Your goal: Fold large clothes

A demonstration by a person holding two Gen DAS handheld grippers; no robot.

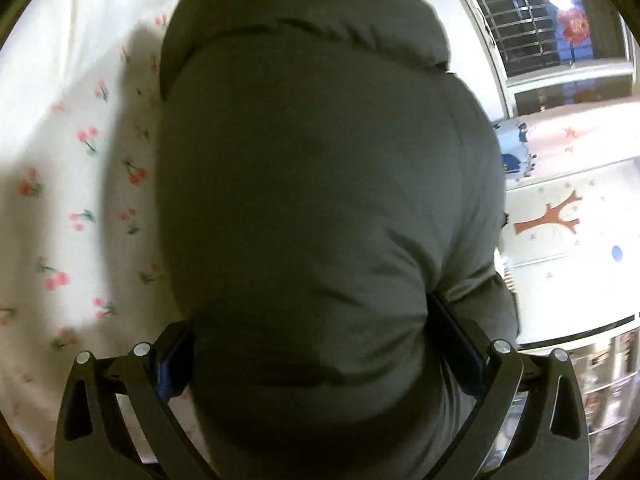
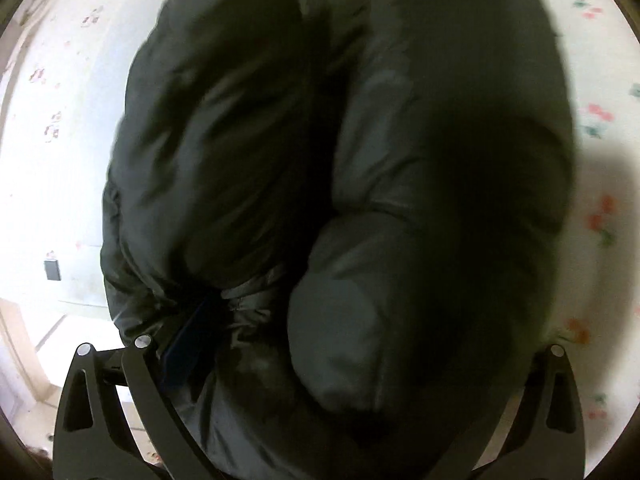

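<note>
Left wrist view: left gripper (image 1: pixel 312 356), jaws clamped on a thick fold of the dark padded jacket (image 1: pixel 320 184), which fills the centre of the frame and runs lengthwise from the bottom edge to the upper middle, floral bedsheet (image 1: pixel 60 160) at left, window (image 1: pixel 548 28) at upper right. Right wrist view: right gripper (image 2: pixel 320 360), its left finger (image 2: pixel 180 356) pressed into bunched jacket (image 2: pixel 360 160) fabric and the other finger hidden under it, so the grip reads as closed on cloth. Here too the garment extends straight ahead toward the top; both grippers hold it, neither nearer.
</note>
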